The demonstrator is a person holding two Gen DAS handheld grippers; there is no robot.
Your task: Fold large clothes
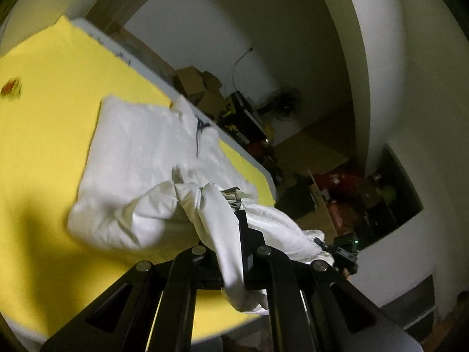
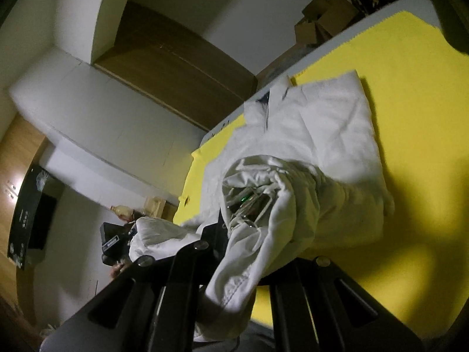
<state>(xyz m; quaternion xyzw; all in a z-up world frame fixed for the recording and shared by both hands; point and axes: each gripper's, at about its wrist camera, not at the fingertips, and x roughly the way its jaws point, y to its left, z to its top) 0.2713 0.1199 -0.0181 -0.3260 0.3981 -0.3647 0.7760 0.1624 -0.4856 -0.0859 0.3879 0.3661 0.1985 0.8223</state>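
A white garment (image 1: 137, 161) with a dark collar mark lies partly folded on the yellow table cover (image 1: 44, 117). My left gripper (image 1: 231, 202) is shut on a bunched edge of the garment and holds it raised above the table. In the right wrist view the same garment (image 2: 331, 129) spreads over the yellow cover (image 2: 416, 102). My right gripper (image 2: 246, 208) is shut on another bunch of the white fabric, which drapes over its fingers. The other gripper (image 2: 112, 242) shows at the left, with cloth in it. The fingertips are mostly hidden by cloth.
The table's white edge (image 1: 164, 73) runs along the far side. Behind it are cardboard boxes (image 1: 199, 85), a fan (image 1: 284, 102) and floor clutter (image 1: 337, 190). A small red-orange item (image 1: 10, 88) lies on the cover at the far left.
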